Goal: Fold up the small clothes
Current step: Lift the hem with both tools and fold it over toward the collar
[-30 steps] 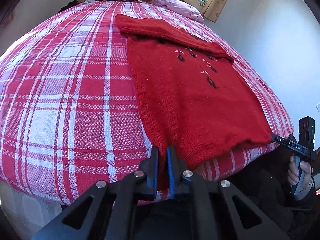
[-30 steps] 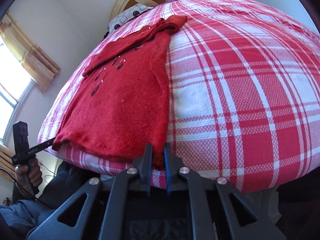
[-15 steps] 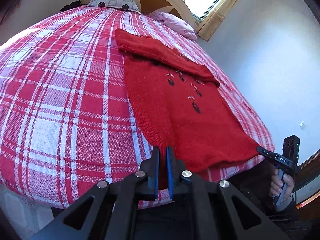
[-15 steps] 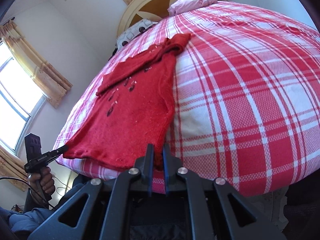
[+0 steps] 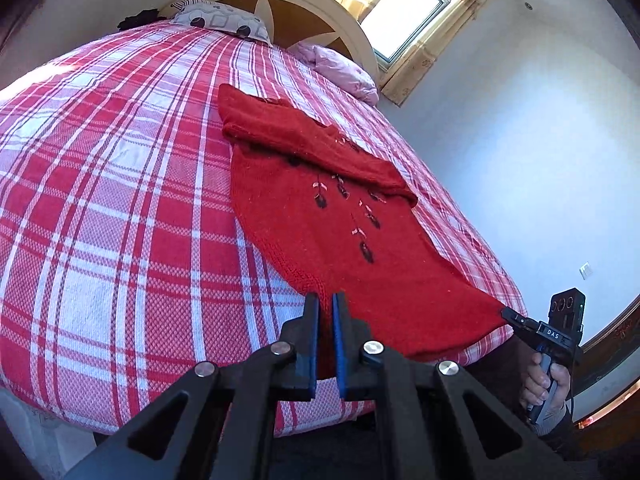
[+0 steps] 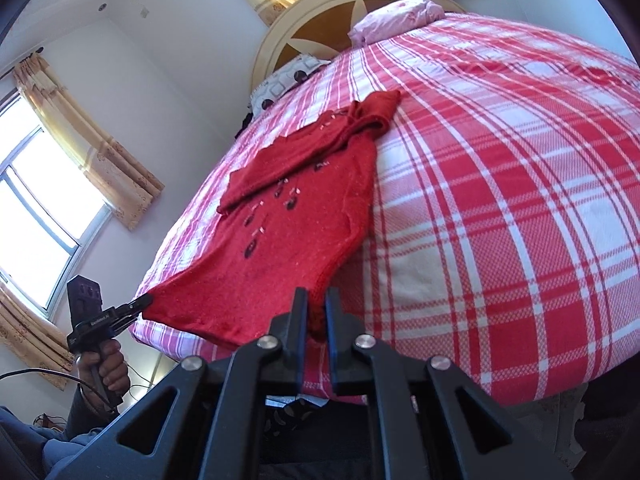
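Observation:
A small red knitted sweater (image 5: 344, 236) with dark flower embroidery lies on the plaid bed, its sleeves folded across the top. My left gripper (image 5: 325, 312) is shut on the hem's left corner. My right gripper (image 6: 316, 304) is shut on the hem's right corner, and it also shows in the left wrist view (image 5: 516, 318). The left gripper shows in the right wrist view (image 6: 138, 304). The hem is lifted off the bed's near edge between the two grippers. The sweater's upper part (image 6: 304, 152) still rests on the bed.
The bed has a red and white plaid cover (image 5: 120, 200) and a round headboard (image 5: 304, 12). A patterned pillow (image 5: 224, 24) and a pink pillow (image 5: 340, 70) lie at the head. A white wall and curtained windows (image 6: 48, 208) stand beside the bed.
Both grippers have risen, holding the hem corners. The near part of the sweater has lifted off the bed edge.

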